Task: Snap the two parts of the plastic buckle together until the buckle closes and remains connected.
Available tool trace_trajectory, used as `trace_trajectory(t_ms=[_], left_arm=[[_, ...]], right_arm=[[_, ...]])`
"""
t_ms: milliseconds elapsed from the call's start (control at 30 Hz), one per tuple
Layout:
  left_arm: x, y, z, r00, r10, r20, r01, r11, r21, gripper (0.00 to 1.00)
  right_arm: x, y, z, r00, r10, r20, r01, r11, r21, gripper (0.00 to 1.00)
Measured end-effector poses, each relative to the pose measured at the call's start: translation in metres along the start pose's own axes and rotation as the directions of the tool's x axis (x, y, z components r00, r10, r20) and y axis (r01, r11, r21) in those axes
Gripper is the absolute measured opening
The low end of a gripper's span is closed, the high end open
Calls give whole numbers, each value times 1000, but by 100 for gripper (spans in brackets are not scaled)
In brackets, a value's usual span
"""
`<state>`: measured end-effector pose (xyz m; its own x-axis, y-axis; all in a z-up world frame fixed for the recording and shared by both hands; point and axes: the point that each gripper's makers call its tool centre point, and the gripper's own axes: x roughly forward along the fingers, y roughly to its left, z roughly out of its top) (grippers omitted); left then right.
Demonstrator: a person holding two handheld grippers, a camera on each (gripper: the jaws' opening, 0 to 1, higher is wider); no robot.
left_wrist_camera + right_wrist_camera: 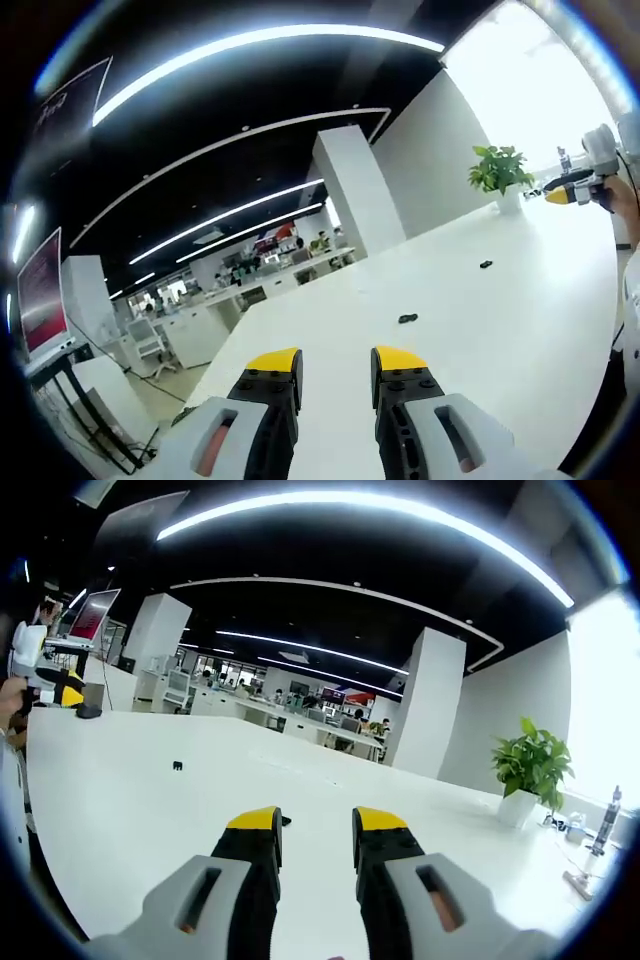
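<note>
On the white surface (520, 330), two small black buckle parts lie well apart: in the left gripper view one (407, 319) sits at 12 o'clock beyond the left gripper (337, 372), the other (485, 265) farther off toward 1 o'clock. Both grippers hold nothing, fingers apart. The right gripper (315, 832) has one part (177, 766) at 10 o'clock. A potted plant (530, 770) stands at 2 o'clock.
</note>
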<state>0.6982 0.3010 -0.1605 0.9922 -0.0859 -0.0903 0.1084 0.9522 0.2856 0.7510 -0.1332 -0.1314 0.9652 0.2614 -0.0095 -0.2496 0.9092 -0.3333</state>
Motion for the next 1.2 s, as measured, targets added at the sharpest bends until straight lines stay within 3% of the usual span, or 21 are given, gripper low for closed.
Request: trace_trajectory(t_ms=[600, 967, 1200], left_arm=[[2, 4, -1, 1000, -4, 24, 5, 999, -39, 27], [4, 2, -3, 1000, -19, 24, 20, 999, -49, 27], [4, 0, -3, 999, -24, 24, 25, 999, -47, 27]], right_arm=[[25, 27, 0, 992, 129, -6, -130, 992, -10, 28], [39, 39, -1, 973, 227, -29, -228, 973, -28, 27], [47, 49, -8, 953, 299, -43, -300, 954, -18, 27]])
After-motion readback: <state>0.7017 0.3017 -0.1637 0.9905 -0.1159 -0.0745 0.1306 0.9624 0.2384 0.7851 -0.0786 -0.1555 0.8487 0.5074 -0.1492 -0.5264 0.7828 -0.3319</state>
